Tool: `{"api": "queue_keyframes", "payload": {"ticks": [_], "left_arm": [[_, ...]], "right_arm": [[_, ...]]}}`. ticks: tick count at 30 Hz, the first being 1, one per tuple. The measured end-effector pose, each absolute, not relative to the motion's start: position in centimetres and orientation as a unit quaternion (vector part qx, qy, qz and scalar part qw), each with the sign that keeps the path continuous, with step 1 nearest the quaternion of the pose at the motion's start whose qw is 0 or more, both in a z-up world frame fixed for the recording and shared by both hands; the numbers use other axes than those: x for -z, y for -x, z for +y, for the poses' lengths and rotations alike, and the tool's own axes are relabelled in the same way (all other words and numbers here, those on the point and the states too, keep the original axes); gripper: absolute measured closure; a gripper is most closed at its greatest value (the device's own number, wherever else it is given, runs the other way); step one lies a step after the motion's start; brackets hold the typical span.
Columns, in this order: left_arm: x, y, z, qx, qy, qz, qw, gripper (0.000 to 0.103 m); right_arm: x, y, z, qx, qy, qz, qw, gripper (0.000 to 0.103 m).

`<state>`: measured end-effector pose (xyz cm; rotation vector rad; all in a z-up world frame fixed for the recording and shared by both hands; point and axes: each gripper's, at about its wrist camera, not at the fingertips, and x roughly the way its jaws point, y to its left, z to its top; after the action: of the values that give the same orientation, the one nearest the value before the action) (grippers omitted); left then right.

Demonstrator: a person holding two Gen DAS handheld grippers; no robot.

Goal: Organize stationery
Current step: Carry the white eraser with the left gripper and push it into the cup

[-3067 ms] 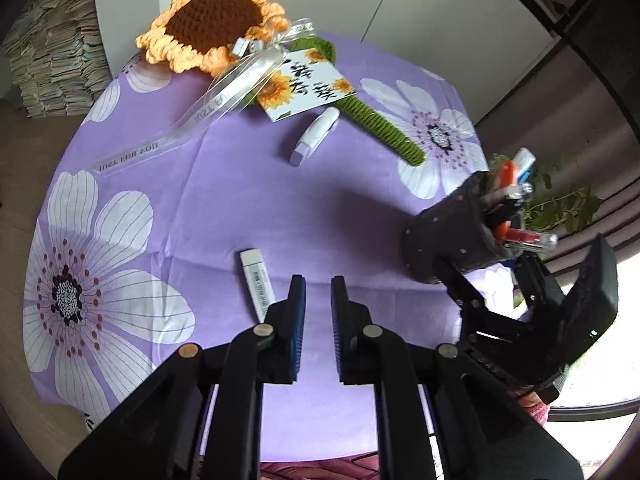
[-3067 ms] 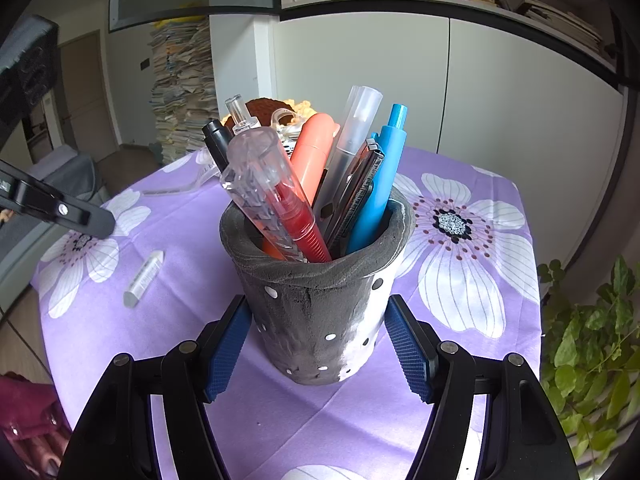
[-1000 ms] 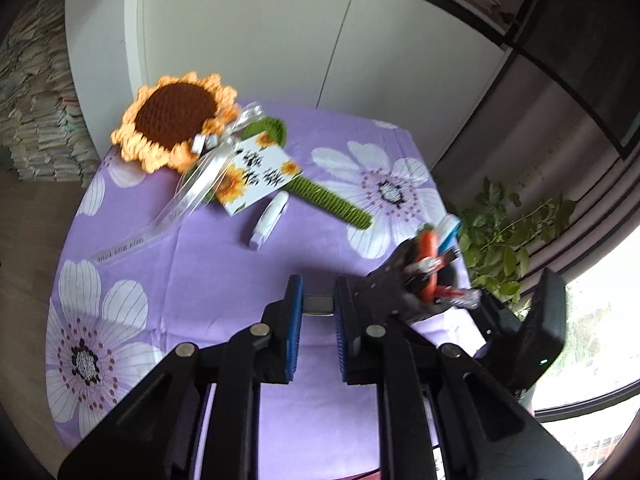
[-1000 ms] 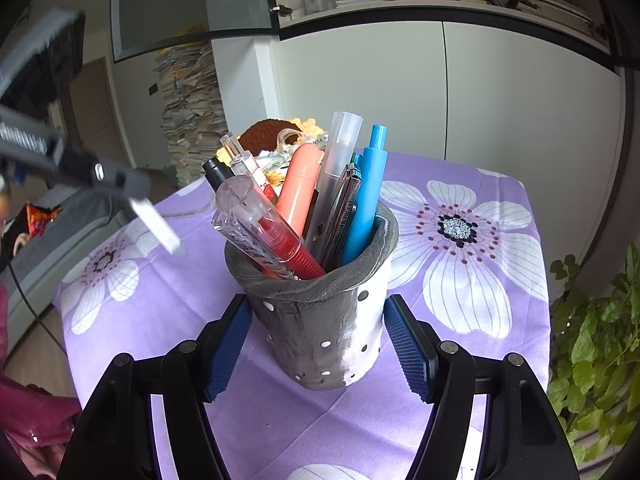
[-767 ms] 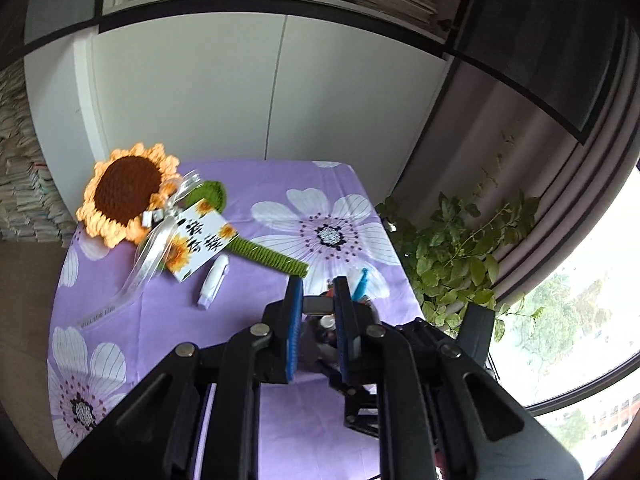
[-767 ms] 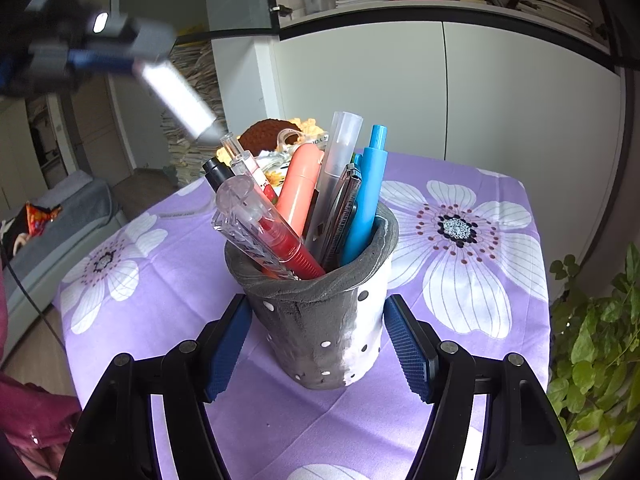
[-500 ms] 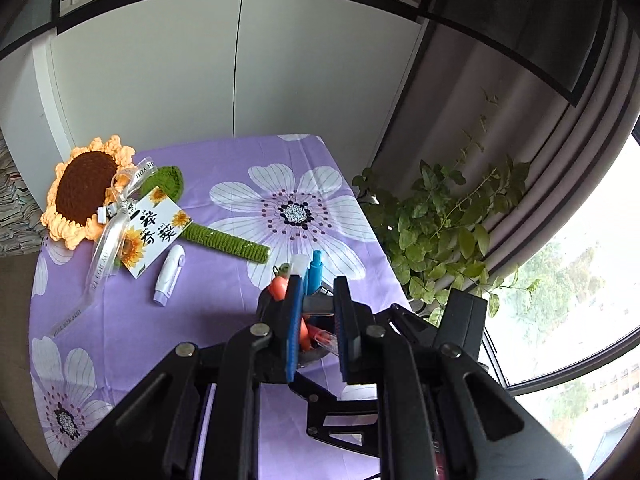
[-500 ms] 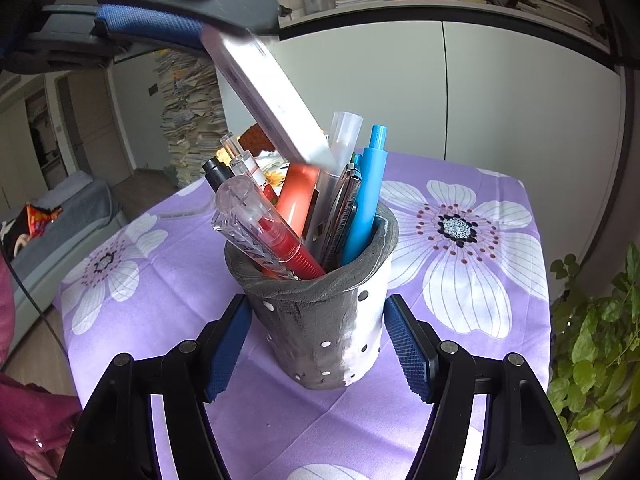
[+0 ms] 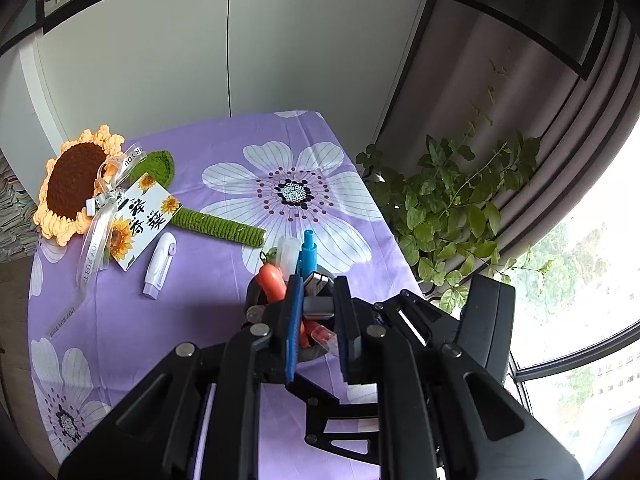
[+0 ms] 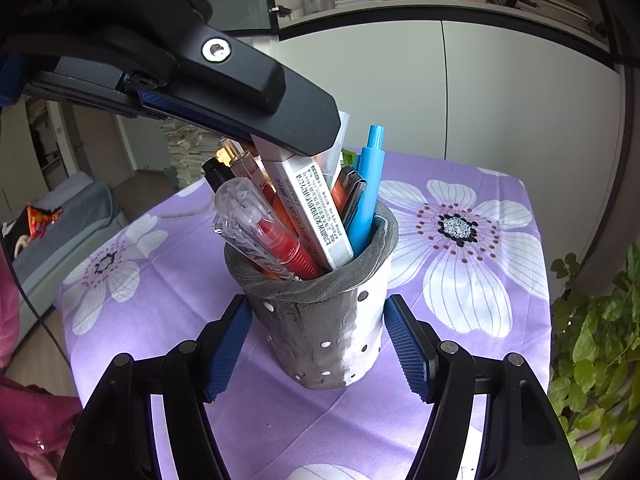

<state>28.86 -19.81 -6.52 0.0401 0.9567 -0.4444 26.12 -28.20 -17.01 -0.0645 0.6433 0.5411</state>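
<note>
Right wrist view: I have the right gripper [image 10: 318, 340] clamped around the grey pen holder [image 10: 320, 320], its blue pads pressed on the left and right sides of the cup's lower wall. The holder stands upright on the purple flowered tablecloth [image 10: 460, 280]. Inside it I see a blue pen [image 10: 366, 196], a clear pen with a red core [image 10: 264, 232] leaning left, and several others packed together.

From the upper left, the left gripper [image 10: 296, 136] reaches in over the cup, pinching the top end of a white eraser stick [image 10: 312, 204] with printed text. The stick's lower end is already inside the holder's mouth, tilted, between the red pens and the blue one.

In the left wrist view, I look down past the left gripper [image 9: 318, 306], whose fingers sit close together on the stick's grey end, right above the holder [image 9: 256, 300]. Farther left on the cloth lies a white correction tape [image 9: 159, 265], beside a crocheted sunflower [image 9: 76, 184] with its card [image 9: 140, 216]. A green plant [image 9: 452, 208] stands past the table's right edge.
</note>
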Motion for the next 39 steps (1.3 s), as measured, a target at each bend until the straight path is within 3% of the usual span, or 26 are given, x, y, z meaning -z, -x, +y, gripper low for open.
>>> {"api": "queue_keyframes", "payload": {"ticks": [16,23,31,34,36,37,39], "left_arm": [[7.2,-29.8,-20.2,0.207,-0.032,0.465,0.86,0.089],[7.0,-29.2,-20.7,0.181,-0.071,0.43,0.881,0.089],[7.7,-30.0,-19.7,0.21,-0.018,0.473,0.855,0.087],[7.5,-30.0,-19.5,0.222,-0.007,0.483,0.847,0.077],[6.9,-29.8,-19.1,0.237,0.008,0.482,0.844,0.064],[6.6,-29.6,-18.9,0.238,0.01,0.477,0.846,0.053],[5.6,-28.8,-18.5,0.236,0.01,0.454,0.859,0.05]], "right_arm": [[16.9,-26.0,-28.1,-0.262,0.032,0.312,0.912,0.033],[17.0,-26.0,-28.0,-0.261,0.032,0.315,0.912,0.033],[16.9,-25.9,-27.9,-0.26,0.037,0.314,0.913,0.033],[16.9,-26.0,-28.0,-0.261,0.034,0.313,0.912,0.033],[16.9,-26.1,-28.2,-0.261,0.03,0.314,0.912,0.033],[16.9,-26.1,-28.2,-0.261,0.028,0.314,0.912,0.033],[16.9,-26.2,-28.4,-0.261,0.025,0.316,0.912,0.033]]}}
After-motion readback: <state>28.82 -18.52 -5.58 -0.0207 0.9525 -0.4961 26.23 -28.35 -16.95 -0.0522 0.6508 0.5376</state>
